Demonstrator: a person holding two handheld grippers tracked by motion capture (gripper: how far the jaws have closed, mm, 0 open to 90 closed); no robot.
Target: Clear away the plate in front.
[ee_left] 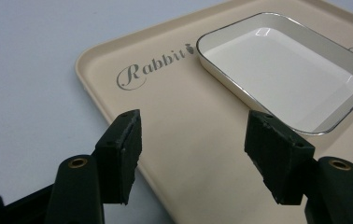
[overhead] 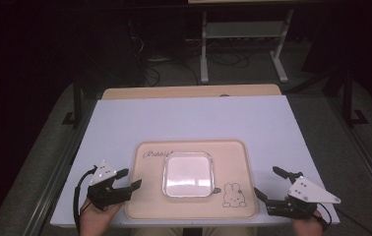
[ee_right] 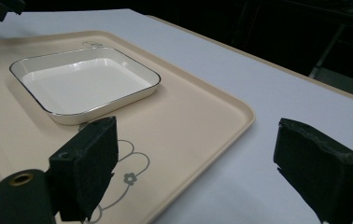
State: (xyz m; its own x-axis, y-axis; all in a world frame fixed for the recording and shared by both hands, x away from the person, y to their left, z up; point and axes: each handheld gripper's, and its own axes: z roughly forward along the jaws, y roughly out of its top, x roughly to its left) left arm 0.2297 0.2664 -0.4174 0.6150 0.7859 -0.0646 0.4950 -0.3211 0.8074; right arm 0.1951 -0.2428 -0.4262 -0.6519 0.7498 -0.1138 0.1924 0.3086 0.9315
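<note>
At the near left, the left gripper [overhead: 129, 180] hovers at the left edge of the beige tray [overhead: 147, 201], jaws wide apart with nothing between them. A white square dish [overhead: 188, 174] sits at the tray's centre on the pale surface [overhead: 184, 118]. At the near right, the right gripper [overhead: 268, 183] straddles the tray's right edge, jaws apart and empty.

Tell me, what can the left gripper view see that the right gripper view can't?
The left gripper view reads the word "Rabbit" printed on the tray. The right gripper view catches the bunny drawing and the tray's corner beside bare table. Both look past a pair of open black jaws with nothing between them at the beige tray and the empty white square dish sitting on it.
</note>
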